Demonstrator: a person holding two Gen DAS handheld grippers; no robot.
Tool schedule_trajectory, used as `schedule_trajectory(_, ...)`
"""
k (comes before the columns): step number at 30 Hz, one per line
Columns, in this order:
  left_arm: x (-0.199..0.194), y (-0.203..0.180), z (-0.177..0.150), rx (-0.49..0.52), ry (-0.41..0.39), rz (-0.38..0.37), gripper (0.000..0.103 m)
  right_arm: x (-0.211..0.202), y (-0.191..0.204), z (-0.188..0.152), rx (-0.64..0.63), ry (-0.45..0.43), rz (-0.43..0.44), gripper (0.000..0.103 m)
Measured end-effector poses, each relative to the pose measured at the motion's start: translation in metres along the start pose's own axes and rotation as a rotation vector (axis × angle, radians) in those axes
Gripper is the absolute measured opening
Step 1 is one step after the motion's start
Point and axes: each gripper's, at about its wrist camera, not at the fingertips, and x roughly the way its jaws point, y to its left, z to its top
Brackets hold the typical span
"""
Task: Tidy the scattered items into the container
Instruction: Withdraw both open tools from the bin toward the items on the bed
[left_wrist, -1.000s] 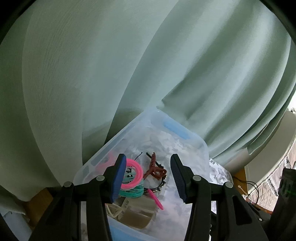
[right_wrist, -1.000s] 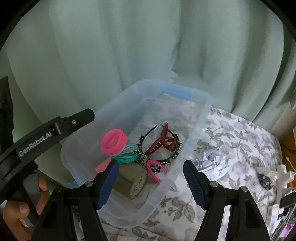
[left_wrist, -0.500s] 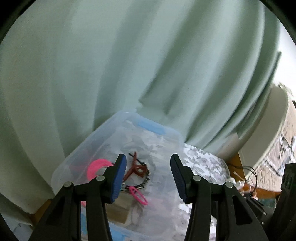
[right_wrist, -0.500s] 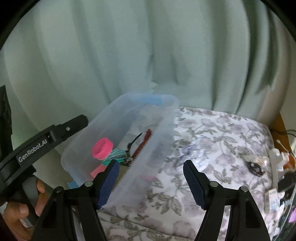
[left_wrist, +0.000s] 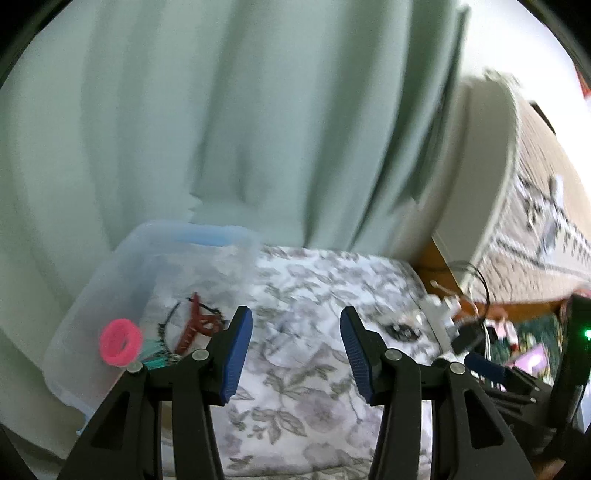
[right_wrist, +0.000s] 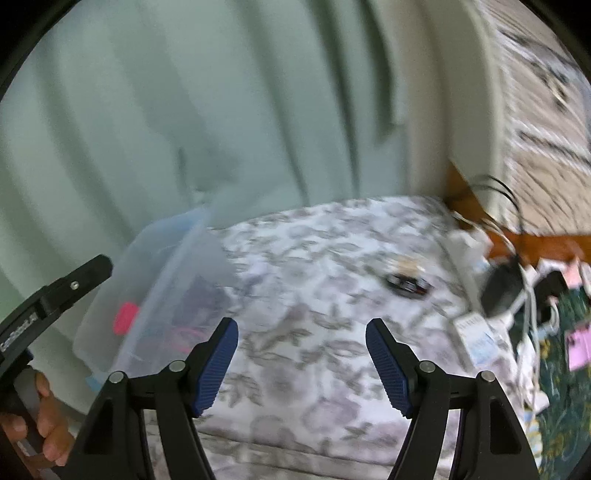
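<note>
Both the left gripper (left_wrist: 296, 343) and right gripper (right_wrist: 302, 356) hung open and empty (blue pads apart) right of the clear plastic container (left_wrist: 110, 295).

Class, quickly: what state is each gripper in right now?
Left gripper: open, holding nothing.
Right gripper: open, holding nothing.

Pale green curtain (left_wrist: 229, 122) behind floral tablecloth (left_wrist: 306, 391)
</note>
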Motion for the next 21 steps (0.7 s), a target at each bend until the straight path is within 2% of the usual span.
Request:
schedule_trajectory(6, 0.022, -0.035, -0.012, 0.087, 0.083, -0.026, 0.051, -0.002, -0.064, -0.015, 0.113, 0.009, -0.109, 0.075)
schedule_trajectory(11, 0.041, -0.053, -0.024, 0.133, 0.148, -0.033, 0.051, 0.007, -0.118, -0.032, 0.213, 0.052, -0.213, 0.075)
schedule_trajectory(14, 0.055, -0.053, -0.031, 0.137, 0.186, -0.024, 0.051, 0.017, -0.137, -0.040, 0.234, 0.080, -0.244, 0.075)
schedule_trajectory(21, 0.091, -0.041, -0.034, 0.115, 0.256, 0.026, 0.051, 0.041, -0.149, -0.044, 0.199, 0.128, -0.277, 0.075)
